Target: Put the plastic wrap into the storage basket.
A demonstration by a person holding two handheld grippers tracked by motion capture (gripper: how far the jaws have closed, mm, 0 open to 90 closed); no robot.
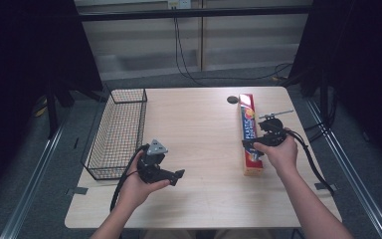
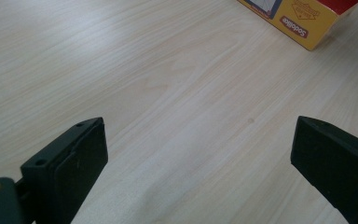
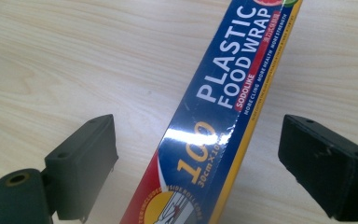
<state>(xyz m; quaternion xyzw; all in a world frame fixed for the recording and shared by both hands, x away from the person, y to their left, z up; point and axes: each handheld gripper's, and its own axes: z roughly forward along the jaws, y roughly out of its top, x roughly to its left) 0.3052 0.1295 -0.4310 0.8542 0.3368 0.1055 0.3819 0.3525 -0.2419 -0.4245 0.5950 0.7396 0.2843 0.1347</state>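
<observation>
A long plastic food wrap box point(image 1: 249, 134) lies flat on the wooden table point(image 1: 199, 129), its length running from the far edge toward the person. All places here are told from that box. A small dark round spot point(image 1: 233, 99) sits on the tabletop just beside the box's far end, on its left. A black wire basket point(image 1: 117, 132) stands well apart to the left of the box, at the table's left edge.

The right gripper point(image 3: 198, 158) hovers over the near half of the box, held in the person's right hand point(image 1: 282, 152). In the right gripper view its two jaws stand wide apart, one on each side of the box point(image 3: 214, 126), with bare wood showing between each pad and the carton; neither pad touches it.

The left gripper point(image 1: 179, 175) is well apart to the left of the box, nearer the basket, held low over bare table in the left hand point(image 1: 138, 185). In the left gripper view its jaws are spread wide with nothing between them point(image 2: 199, 154), and a yellow corner of the box point(image 2: 303, 18) lies farther off beyond them.
</observation>
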